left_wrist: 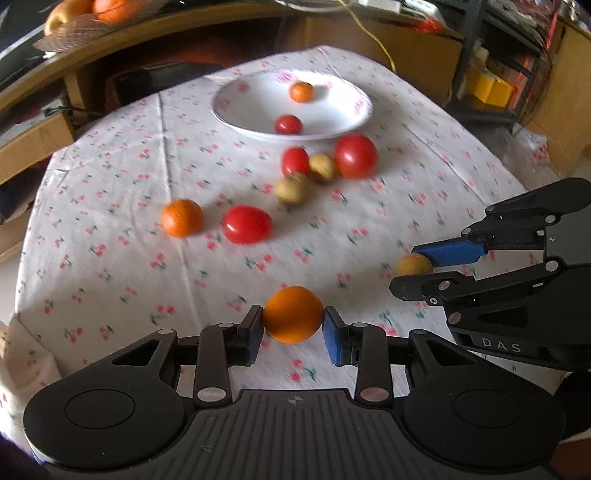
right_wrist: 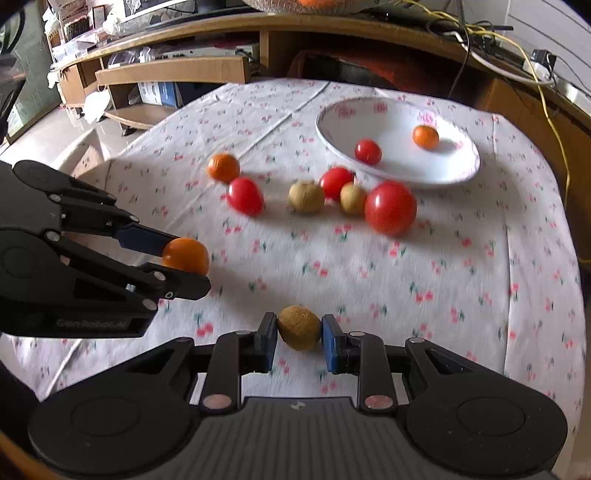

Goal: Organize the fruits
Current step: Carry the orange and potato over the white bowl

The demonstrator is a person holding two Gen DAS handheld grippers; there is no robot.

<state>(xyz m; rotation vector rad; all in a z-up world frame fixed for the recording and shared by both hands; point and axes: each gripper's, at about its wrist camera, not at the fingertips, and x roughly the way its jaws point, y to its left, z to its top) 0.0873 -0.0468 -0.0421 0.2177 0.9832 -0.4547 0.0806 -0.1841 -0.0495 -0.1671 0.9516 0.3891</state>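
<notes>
Only left view shows basket [left_wrist: 70,26], left tongs [left_wrist: 293,320] clamping orange [left_wrist: 293,314], right tongs [right_wrist: 299,328] clamping brown fruit [right_wrist: 299,326]

black left gripper [left_wrist: 293,326], blue pads [left_wrist: 331,341], silver screws, ribbed housing

Right gripper [right_wrist: 299,329] clamped on a tan-brown fruit [right_wrist: 299,327] above the tablecloth [right_wrist: 461,258]. Left gripper [right_wrist: 188,264] holds an orange fruit [right_wrist: 185,255] — white plate [right_wrist: 454,173] carries two more.

"das" on the right tongs [left_wrist: 413,269], blurred "gen robot ai"-like lettering on the left tongs [right_wrist: 186,264]
</notes>
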